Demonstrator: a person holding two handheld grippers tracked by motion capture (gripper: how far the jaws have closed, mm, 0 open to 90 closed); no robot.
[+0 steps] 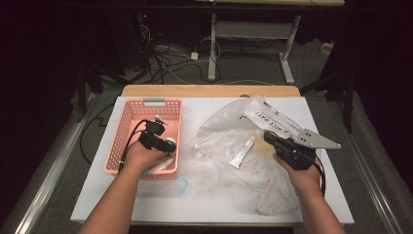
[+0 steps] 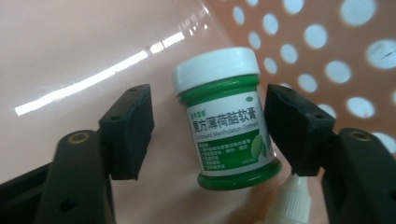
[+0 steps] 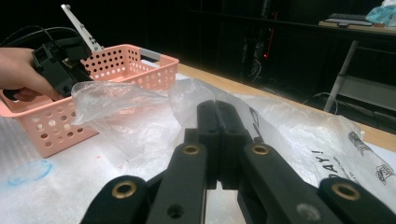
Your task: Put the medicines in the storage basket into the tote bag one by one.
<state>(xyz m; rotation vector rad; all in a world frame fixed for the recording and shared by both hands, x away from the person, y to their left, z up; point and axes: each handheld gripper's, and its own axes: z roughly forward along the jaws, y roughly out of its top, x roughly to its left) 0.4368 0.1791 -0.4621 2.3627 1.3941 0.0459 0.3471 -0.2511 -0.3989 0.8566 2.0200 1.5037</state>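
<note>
We see the left gripper [image 1: 163,138] down inside the pink basket [image 1: 127,117] at the left middle of the high view. In the left gripper view its two black jaws stand wide apart, with a small green jar [image 2: 225,119] between them. The jar has a white lid and a white label, and it lies on the basket floor. The right jaw is very close to the jar, maybe just touching it, and the left jaw is apart from it. A little white bottle tip [image 2: 291,200] pokes up at the bottom of that view. The right gripper [image 1: 271,138] is at the right middle of the high view, over a crinkly clear plastic bag [image 1: 229,131]. Its jaws are pressed together, and we cannot tell if they pinch the bag. A white tube [image 1: 242,153] lies on the bag, near the middle.
</note>
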